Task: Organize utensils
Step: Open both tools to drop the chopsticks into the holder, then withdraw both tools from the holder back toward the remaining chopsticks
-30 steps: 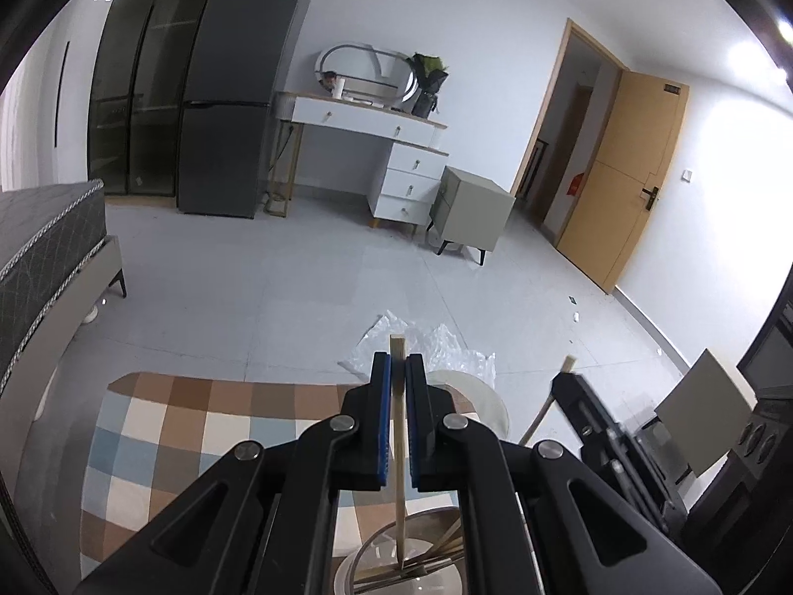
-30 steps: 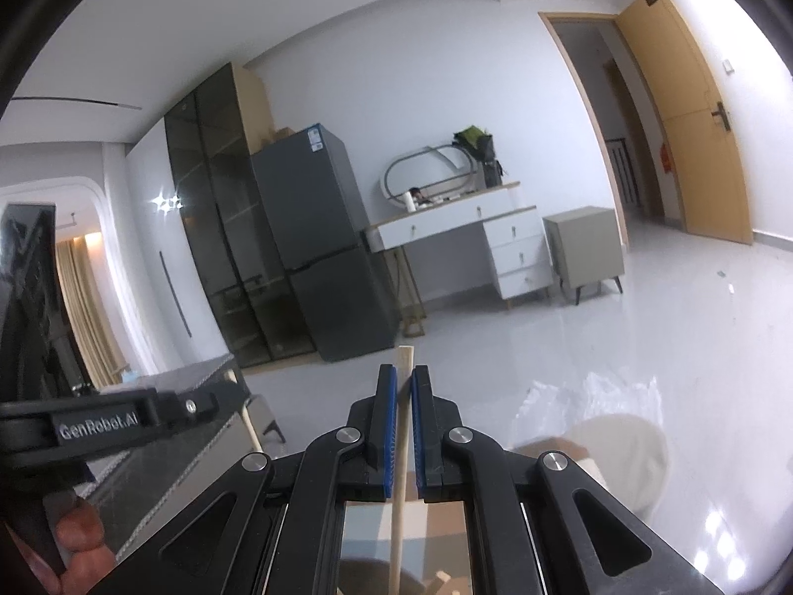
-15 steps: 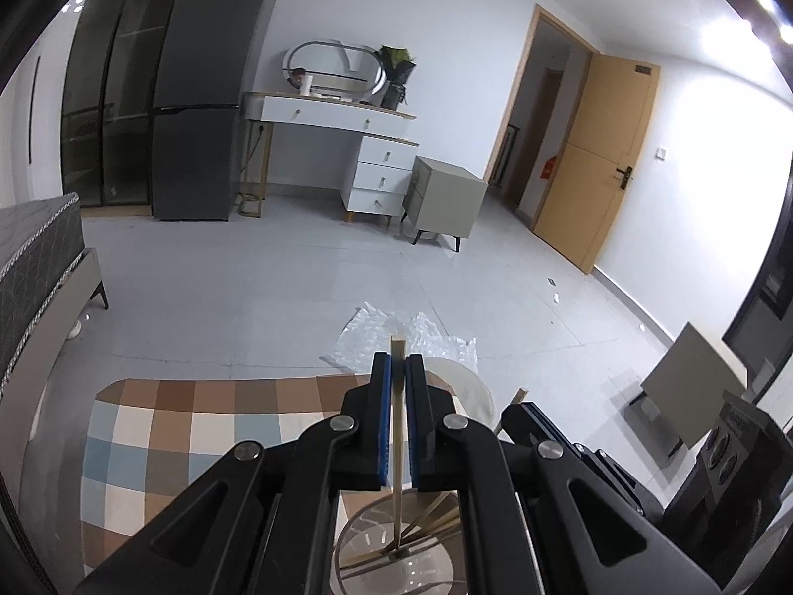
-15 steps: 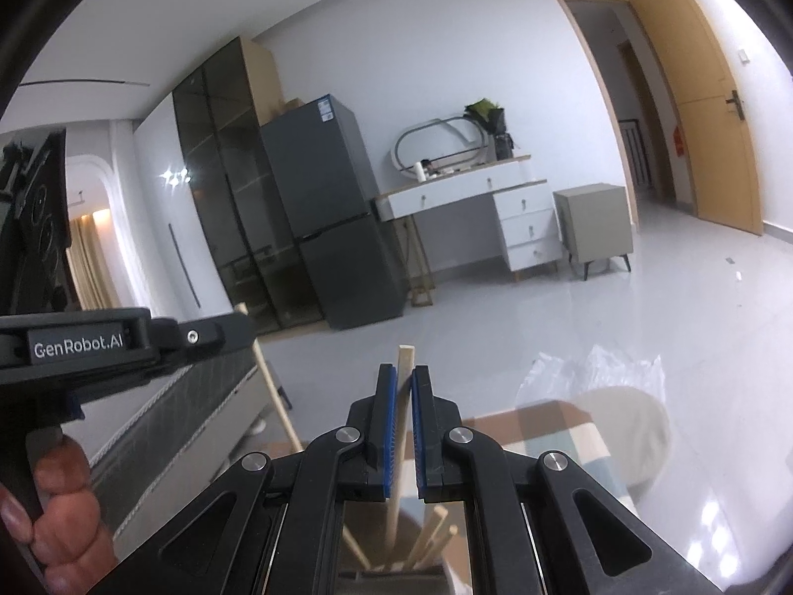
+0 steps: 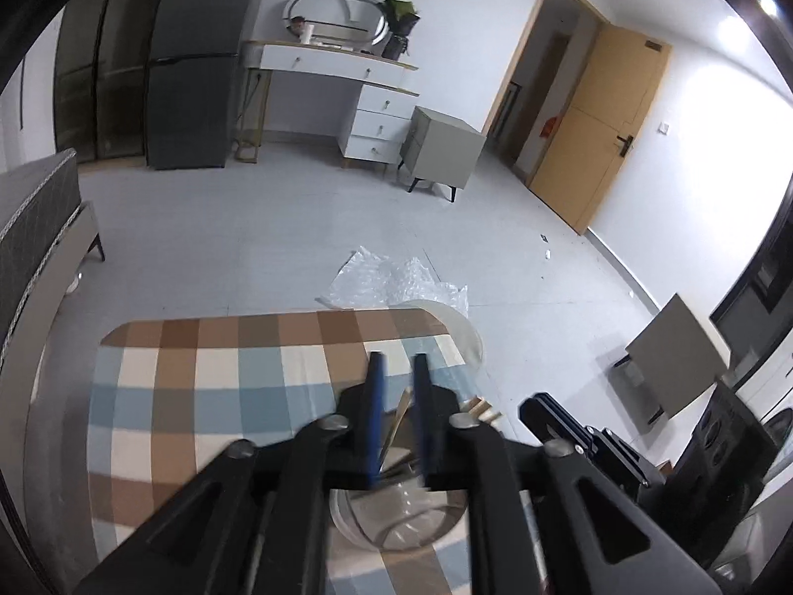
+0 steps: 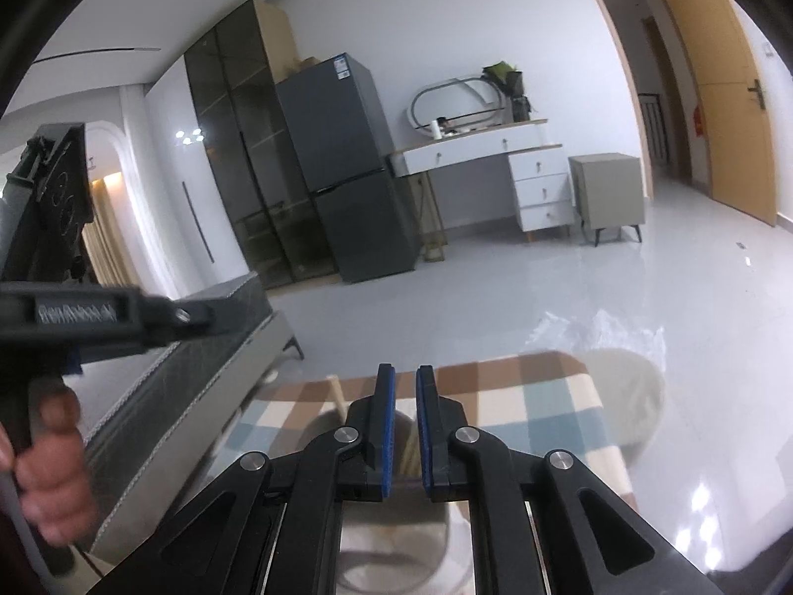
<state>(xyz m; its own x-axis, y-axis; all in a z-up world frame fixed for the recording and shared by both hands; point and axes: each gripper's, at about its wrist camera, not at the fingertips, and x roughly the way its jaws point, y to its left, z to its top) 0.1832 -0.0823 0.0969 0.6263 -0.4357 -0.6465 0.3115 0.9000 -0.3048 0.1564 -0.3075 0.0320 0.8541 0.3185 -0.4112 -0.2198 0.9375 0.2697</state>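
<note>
Left wrist view showed the left tongs (image 5: 396, 382) over the checked table (image 5: 208, 396), their blue pads parted and the jaws opening. A pale wooden chopstick (image 5: 396, 424) stood slanted in the gap between the pads, touching neither as far as the blur let me tell. Its lower end dropped into a clear glass container (image 5: 396, 520) that sat on the table right beneath the tongs, with other wooden sticks (image 5: 478, 406) leaning out of it just to the right. At the right edge of that view the black body of the other tool (image 5: 585, 441) was visible close by.

Right wrist view showed the right tongs (image 6: 405, 386) also with the jaws opening, a clear gap between the blue pads. A light wooden stick (image 6: 409, 446) lay low in that gap above the blurred container (image 6: 396, 545); the pads did not press on it. Another stick end (image 6: 336, 391) stuck up just left of the tongs. On the left a hand (image 6: 49, 466) gripped the handle of the left tool.
</note>
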